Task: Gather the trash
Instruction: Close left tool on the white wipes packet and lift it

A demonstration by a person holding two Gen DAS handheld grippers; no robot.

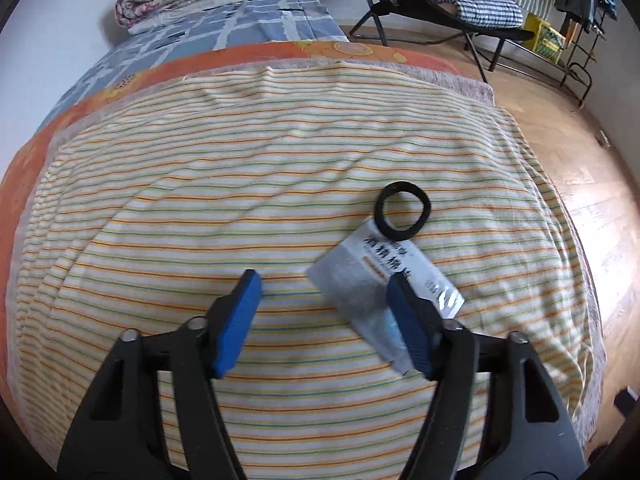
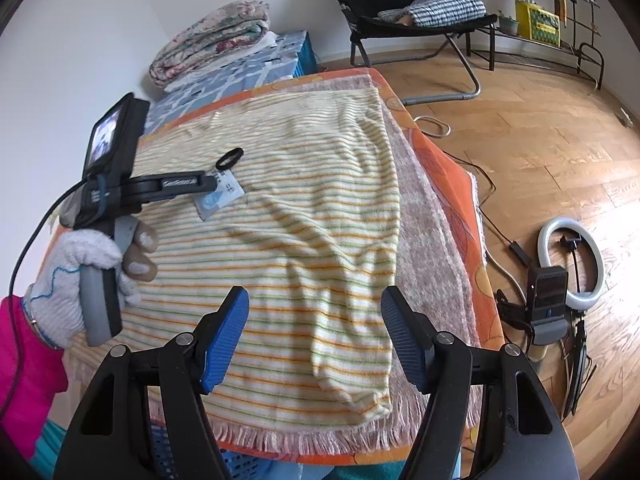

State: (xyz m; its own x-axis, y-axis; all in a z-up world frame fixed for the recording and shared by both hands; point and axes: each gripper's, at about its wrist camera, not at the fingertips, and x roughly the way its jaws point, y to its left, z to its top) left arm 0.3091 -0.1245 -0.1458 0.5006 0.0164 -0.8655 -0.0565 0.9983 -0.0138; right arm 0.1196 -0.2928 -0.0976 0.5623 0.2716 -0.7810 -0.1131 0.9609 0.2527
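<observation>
Left gripper (image 1: 324,292) jaws apart, one blue finger (image 1: 408,328) over the silver wipe sachet (image 1: 356,288), nothing pinched; the sachet lies flat on the striped towel (image 1: 240,184), a black ring (image 1: 405,210) touching its far edge; right gripper (image 2: 314,312) jaws wide too, empty, above the towel's near side; a gloved hand (image 2: 76,276) grips the left handle.
</observation>
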